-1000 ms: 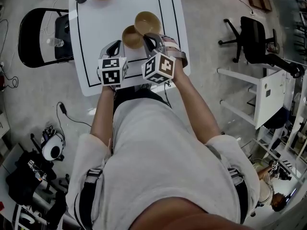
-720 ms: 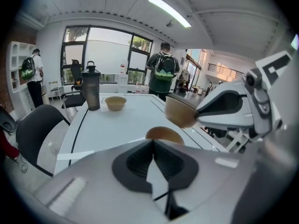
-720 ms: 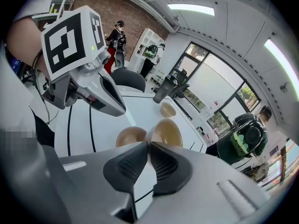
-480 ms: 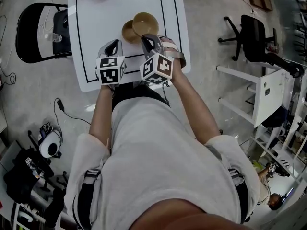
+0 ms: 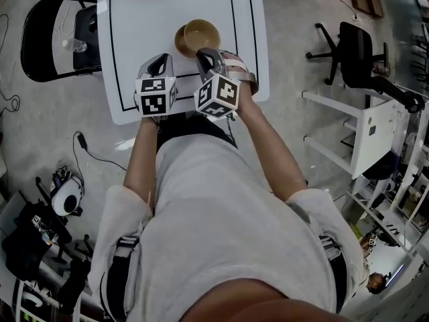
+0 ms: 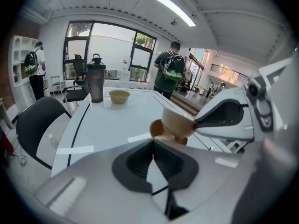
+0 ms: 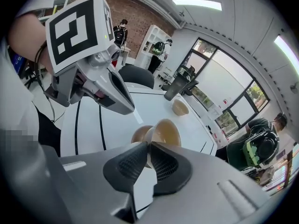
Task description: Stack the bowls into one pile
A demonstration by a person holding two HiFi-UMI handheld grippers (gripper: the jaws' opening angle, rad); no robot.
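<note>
Only the gripper views show the jaws: the right gripper [image 7: 148, 144] pinches the rim of a bowl [image 7: 164, 132], mid-frame, over a second bowl [image 7: 138, 133]; the left gripper [image 6: 153, 143] is clenched, empty.

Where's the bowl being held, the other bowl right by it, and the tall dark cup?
held bowl [image 7: 167, 131]: right gripper view, its inside wall.
other bowl [image 7: 139, 133]: right gripper view, the inside part that shows.
tall dark cup [image 6: 96, 85]: left gripper view, middle of its body.
</note>
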